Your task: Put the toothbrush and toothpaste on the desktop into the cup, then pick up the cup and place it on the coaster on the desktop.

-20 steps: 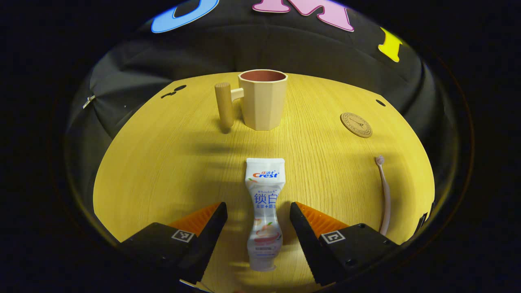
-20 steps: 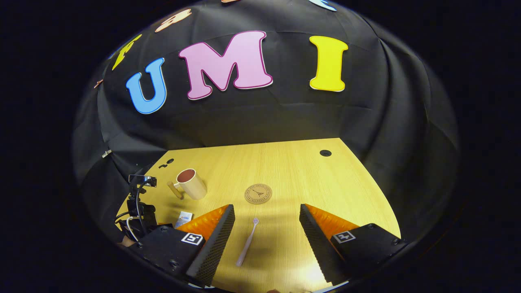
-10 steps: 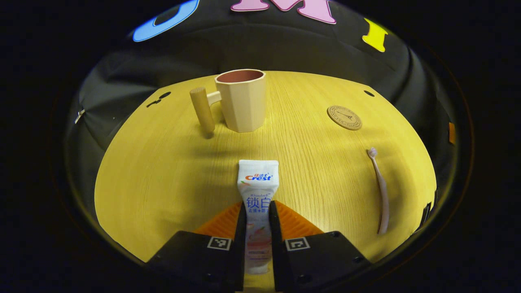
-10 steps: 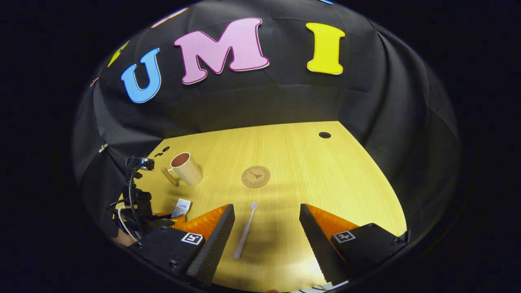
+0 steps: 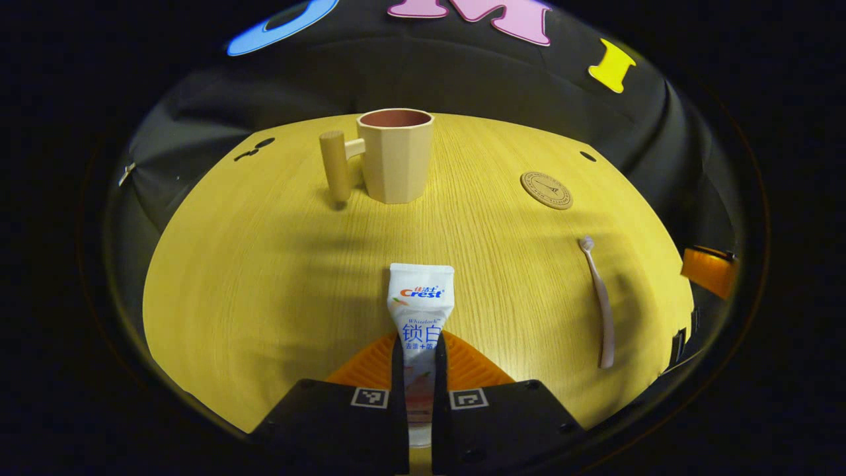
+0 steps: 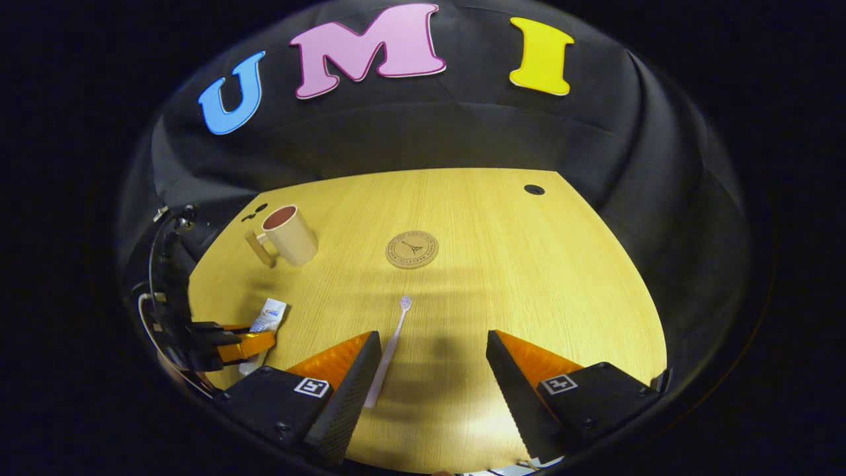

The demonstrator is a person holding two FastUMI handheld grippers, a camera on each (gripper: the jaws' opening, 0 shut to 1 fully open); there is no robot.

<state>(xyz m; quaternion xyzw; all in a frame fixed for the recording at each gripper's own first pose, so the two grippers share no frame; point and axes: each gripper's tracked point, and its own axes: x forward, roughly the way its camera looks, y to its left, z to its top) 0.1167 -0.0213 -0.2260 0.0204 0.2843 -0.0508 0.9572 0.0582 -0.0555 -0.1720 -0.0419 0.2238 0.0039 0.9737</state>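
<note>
A white toothpaste tube point(image 5: 420, 305) lies on the wooden desktop point(image 5: 264, 264), and my left gripper point(image 5: 419, 350) is shut on its lower half. Farther back stands a beige cup point(image 5: 395, 155) with a wooden handle on its left. The pale toothbrush point(image 5: 598, 301) lies at the right, head pointing away. A round cork coaster point(image 5: 546, 190) sits beyond it. In the right gripper view, my right gripper point(image 6: 433, 350) hovers open above the toothbrush point(image 6: 388, 349), whose handle runs beside its left finger. The cup point(image 6: 288, 235), the coaster point(image 6: 412, 249), the toothpaste tube point(image 6: 267, 318) and the left gripper point(image 6: 241, 337) appear there too.
The black cloth wall closes the desk at the back and sides. A small dark hole point(image 6: 534, 190) marks the desktop's far right corner, and two small holes point(image 5: 254, 149) lie at the far left. A finger of the other gripper point(image 5: 708, 271) shows past the desk's right edge.
My left gripper closed on the toothpaste tube, which was lying between open fingers a second ago. The right gripper moved down toward the desk, so the toothbrush now lies nearer its left finger.
</note>
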